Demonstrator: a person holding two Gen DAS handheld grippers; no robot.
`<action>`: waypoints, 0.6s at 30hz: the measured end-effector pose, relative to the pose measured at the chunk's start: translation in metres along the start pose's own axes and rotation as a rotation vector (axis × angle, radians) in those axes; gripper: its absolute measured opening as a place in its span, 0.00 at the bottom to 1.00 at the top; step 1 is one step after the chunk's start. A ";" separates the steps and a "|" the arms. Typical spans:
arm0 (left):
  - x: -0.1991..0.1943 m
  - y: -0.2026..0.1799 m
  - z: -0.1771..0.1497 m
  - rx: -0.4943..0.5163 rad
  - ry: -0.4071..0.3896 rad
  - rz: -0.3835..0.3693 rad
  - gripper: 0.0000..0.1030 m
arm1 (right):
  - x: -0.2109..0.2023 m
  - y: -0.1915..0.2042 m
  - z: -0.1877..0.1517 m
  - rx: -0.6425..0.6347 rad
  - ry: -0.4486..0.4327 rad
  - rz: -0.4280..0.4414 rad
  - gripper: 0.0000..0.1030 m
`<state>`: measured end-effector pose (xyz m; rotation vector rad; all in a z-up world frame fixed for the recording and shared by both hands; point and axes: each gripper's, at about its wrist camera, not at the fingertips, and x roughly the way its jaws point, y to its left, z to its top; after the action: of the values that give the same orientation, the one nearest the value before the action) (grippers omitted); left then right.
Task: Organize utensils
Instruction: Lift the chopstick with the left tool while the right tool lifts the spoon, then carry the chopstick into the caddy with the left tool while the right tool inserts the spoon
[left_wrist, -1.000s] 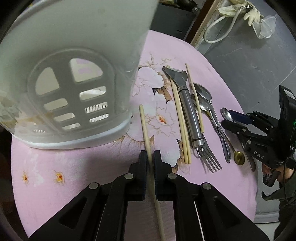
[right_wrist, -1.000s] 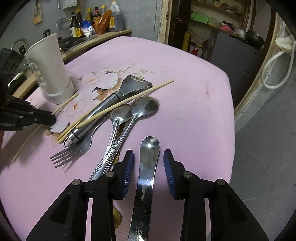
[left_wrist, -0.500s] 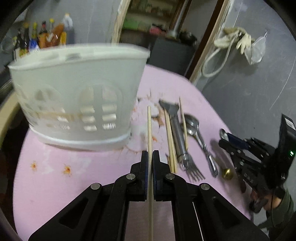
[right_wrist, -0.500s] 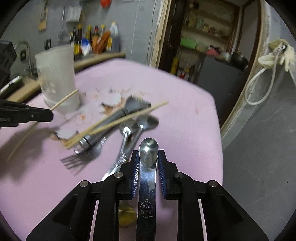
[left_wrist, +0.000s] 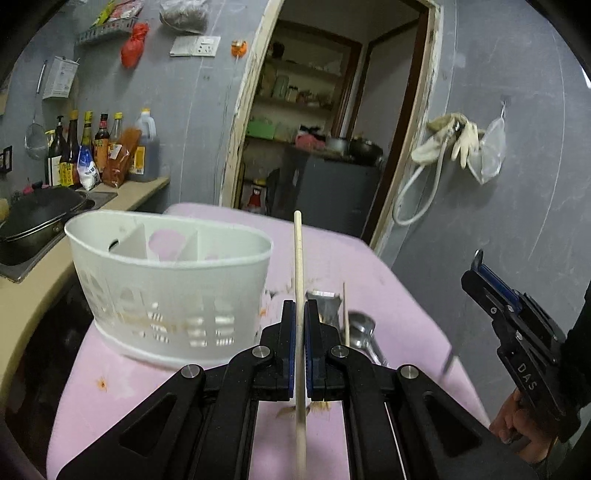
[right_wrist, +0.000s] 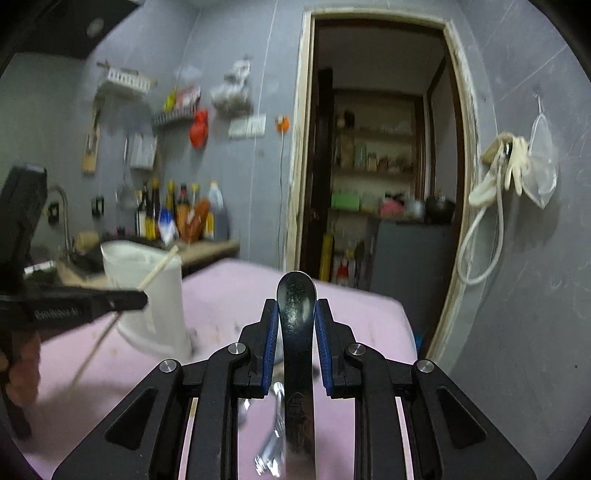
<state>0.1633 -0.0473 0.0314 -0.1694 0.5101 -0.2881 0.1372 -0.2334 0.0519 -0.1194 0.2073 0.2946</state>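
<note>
From the left wrist view, I found the left gripper (left_wrist: 303, 332) clamped on a single wooden chopstick (left_wrist: 299, 280), the pads pinching it near mid-length so the stick stood out ahead of the fingers and trailed back beneath them. The white utensil caddy (left_wrist: 173, 295) stood upright on the pink tablecloth (left_wrist: 110, 398), to the left of the stick's tip, its inner dividers visible. I judged the long overhang a risk: the thin stick could pivot in the pinch, or its tip could strike the caddy rim and tip that light holder. A peeler (left_wrist: 325, 302), a second chopstick (left_wrist: 345, 314) and a spoon (left_wrist: 364, 328) lay on the cloth beyond the fingers. From the right wrist view, I saw the right gripper (right_wrist: 295, 343) closed on the neck of a steel spoon (right_wrist: 295, 310), bowl forward and raised clear of the table. The polished handle could slip or swing in the grip. The left gripper (right_wrist: 142, 295) appeared close to the caddy (right_wrist: 147, 295) here, so both tools converging on one opening risked a collision.
</note>
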 end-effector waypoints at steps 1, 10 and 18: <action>-0.002 0.002 0.003 -0.006 -0.008 0.000 0.02 | 0.000 0.002 0.004 0.001 -0.013 0.002 0.17; -0.020 0.032 0.037 -0.059 -0.104 -0.036 0.02 | 0.010 0.006 0.032 0.050 -0.080 0.060 0.17; -0.032 0.092 0.087 -0.137 -0.240 -0.001 0.02 | 0.027 0.021 0.064 0.094 -0.152 0.156 0.17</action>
<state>0.2017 0.0578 0.0999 -0.3327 0.2914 -0.2296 0.1679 -0.1965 0.1064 0.0124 0.0791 0.4465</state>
